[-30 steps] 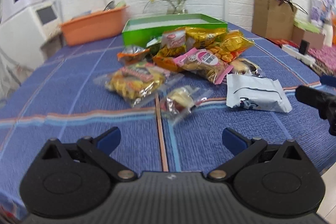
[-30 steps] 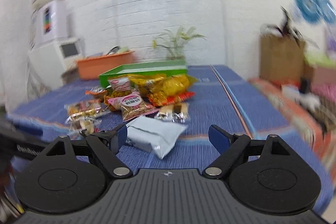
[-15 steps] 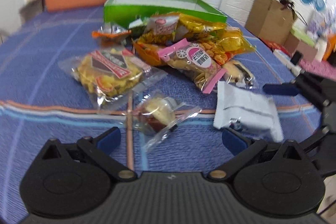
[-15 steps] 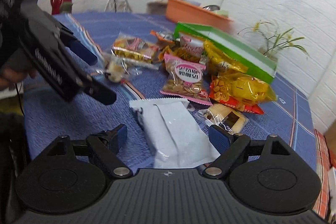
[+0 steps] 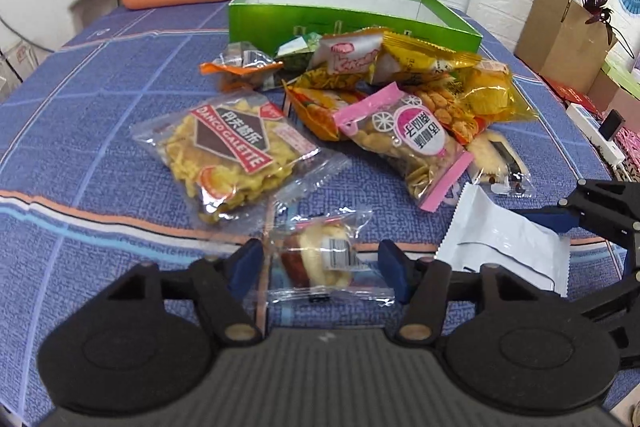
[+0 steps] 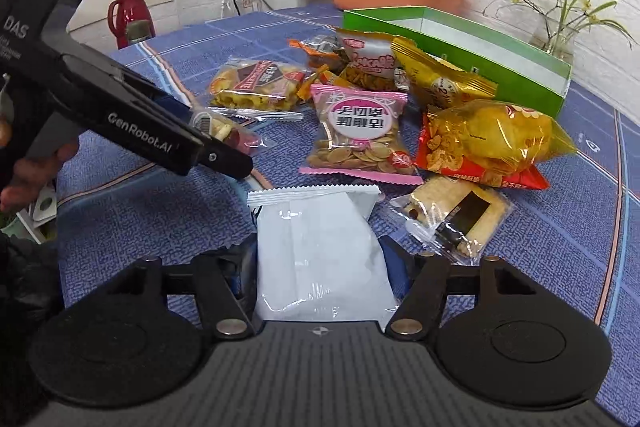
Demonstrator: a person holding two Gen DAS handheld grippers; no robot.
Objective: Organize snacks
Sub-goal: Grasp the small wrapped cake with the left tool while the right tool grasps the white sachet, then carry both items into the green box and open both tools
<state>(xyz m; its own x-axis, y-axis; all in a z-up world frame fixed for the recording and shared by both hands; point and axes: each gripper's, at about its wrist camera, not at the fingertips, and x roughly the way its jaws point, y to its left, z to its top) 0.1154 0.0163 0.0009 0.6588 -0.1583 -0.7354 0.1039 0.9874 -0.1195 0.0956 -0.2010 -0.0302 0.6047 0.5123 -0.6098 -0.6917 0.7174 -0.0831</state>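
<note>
The left gripper (image 5: 320, 269) points steeply down at the blue tablecloth (image 5: 100, 115), its jaws closing around a small clear-wrapped pastry (image 5: 320, 261). The pads flank the wrapper on either side, but whether they press on it yet is unclear, so I count this gripper as not yet gripping. The pastry sits dead ahead, at twelve o'clock from the jaws, its long axis running roughly from six to twelve, along the fingers, so the pads meet it across the narrow way. This gripper is plainly the nearer one to it.

The right gripper (image 6: 320, 267) straddles a white foil packet (image 6: 320, 251). The packet lies between its fingers with its long axis from six to twelve and its serrated end pointing to twelve. The left pad is partly hidden behind the foil, so I cannot tell if it is clamped.

Further out, at twelve to one o'clock in the left wrist view, lies the heap of snacks: a pink seed bag (image 5: 404, 143) and a galette bag (image 5: 232, 155) at eleven. Behind them the green box (image 5: 280, 15) stands open and looks empty, probably the destination, its long side across the view.
</note>
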